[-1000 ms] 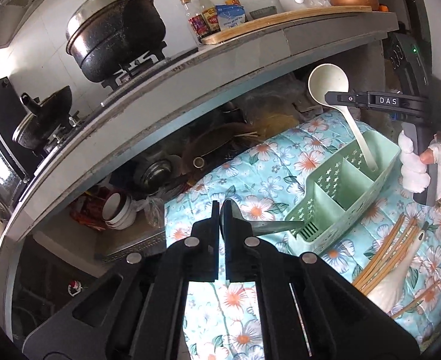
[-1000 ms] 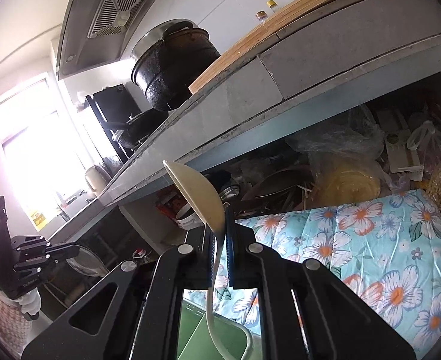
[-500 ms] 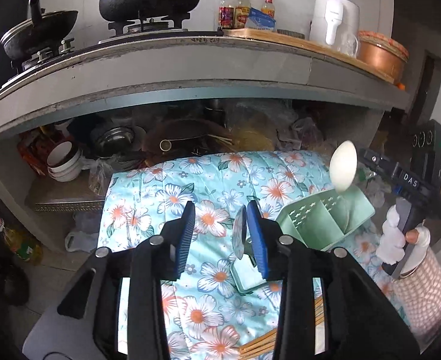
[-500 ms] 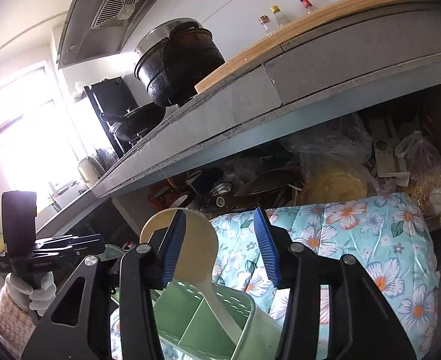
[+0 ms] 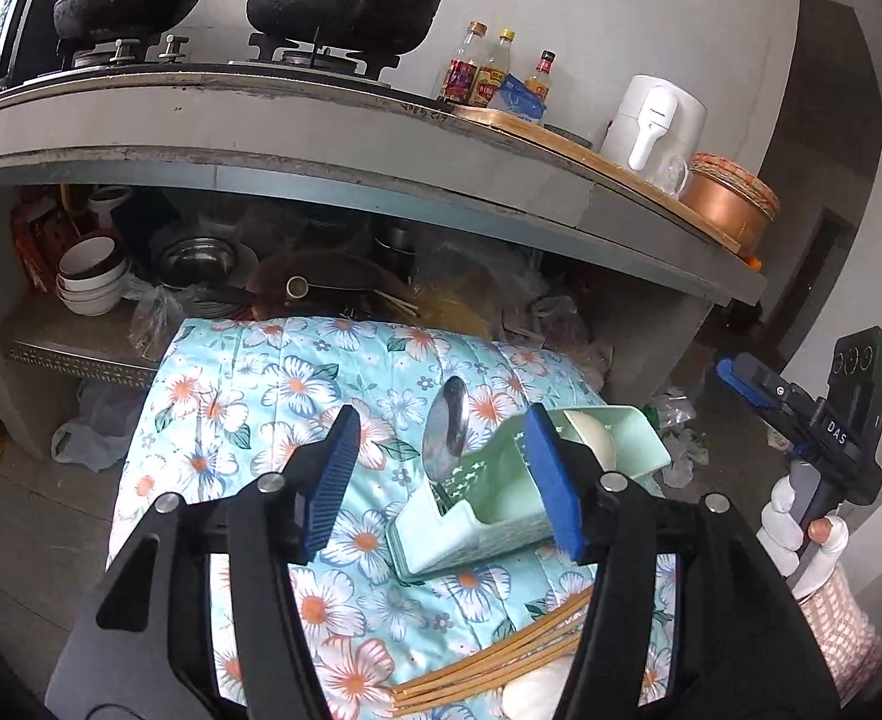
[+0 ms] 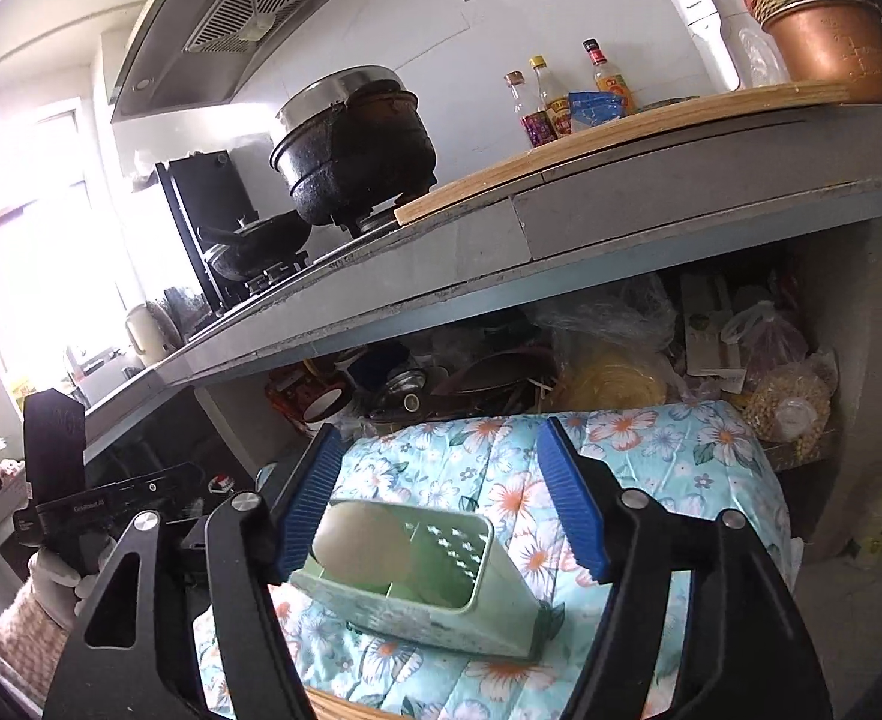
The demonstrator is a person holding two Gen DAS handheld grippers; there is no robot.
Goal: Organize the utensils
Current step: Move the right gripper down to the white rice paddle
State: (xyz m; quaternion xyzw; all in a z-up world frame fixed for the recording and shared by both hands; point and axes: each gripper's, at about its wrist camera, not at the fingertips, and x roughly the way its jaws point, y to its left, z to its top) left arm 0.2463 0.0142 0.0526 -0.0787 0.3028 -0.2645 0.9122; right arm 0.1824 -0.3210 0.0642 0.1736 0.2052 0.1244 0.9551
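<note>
Now both of your tools have let go. A second ago your left hand-held gripper (image 5: 441,474) was pinched on the metal spoon (image 5: 446,429) and your right hand-held gripper (image 6: 441,498) on the cream ladle (image 6: 360,540); both sets of jaws are opening, well apart, with nothing pressed between the blue pads.

The spoon stands bowl-up in the near end of the green utensil caddy (image 5: 501,498), just ahead of your left hand-held gripper and between its fingers in that view. The ladle's bowl shows at the far end of the same caddy; from your right hand-held gripper it sits just ahead and toward the left finger, leaning in a compartment beside the perforated wall. The caddy rests on the floral cloth (image 5: 273,396) covering the table.

So two utensils look delivered, and both hands are free for the next pick. What remains, as far as these views show, is the bundle of wooden chopsticks (image 5: 489,666) lying on the cloth below and behind your left fingers, beside a white object that is mostly hidden. I would judge those the next target. They are thin and lie flat and loosely fanned, so expect them to scatter or slip unless you gather them squarely. Mind the caddy too: it is light and could tip if nudged.
</note>
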